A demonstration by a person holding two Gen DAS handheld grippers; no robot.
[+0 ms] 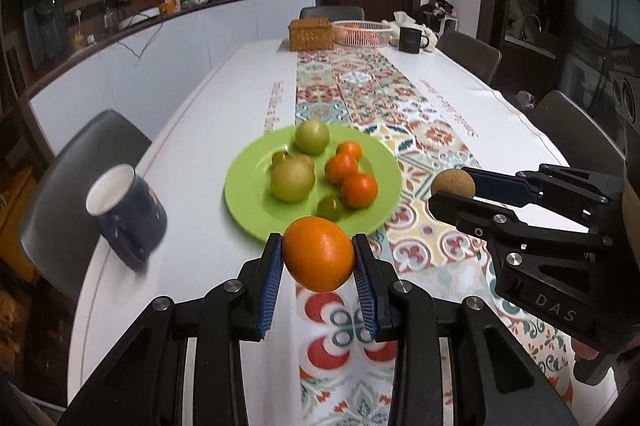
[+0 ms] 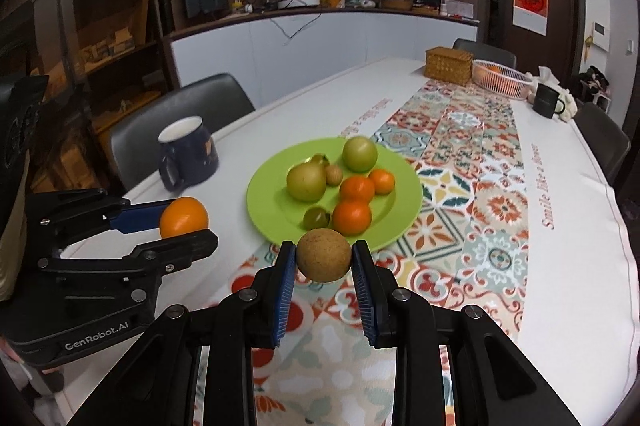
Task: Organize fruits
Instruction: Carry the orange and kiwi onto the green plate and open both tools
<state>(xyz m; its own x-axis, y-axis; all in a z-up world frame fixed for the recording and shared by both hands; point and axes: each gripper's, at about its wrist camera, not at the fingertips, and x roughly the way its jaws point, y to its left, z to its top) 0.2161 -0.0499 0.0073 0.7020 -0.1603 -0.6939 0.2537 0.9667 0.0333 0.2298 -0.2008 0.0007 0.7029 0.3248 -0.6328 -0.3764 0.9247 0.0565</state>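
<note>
green plate [image 1: 248, 186], orange fruit [image 1: 318, 253], patterned runner [image 1: 420, 146]

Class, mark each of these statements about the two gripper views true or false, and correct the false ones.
1. The left gripper holds an orange. True.
2. The right gripper is empty. False: it grips a round brown fruit.
3. The green plate holds three small oranges. True.
4. The dark blue mug stands on the plate. False: it stands on the white tablecloth beside it.
5. The wicker box sits at the table's far end. True.
</note>
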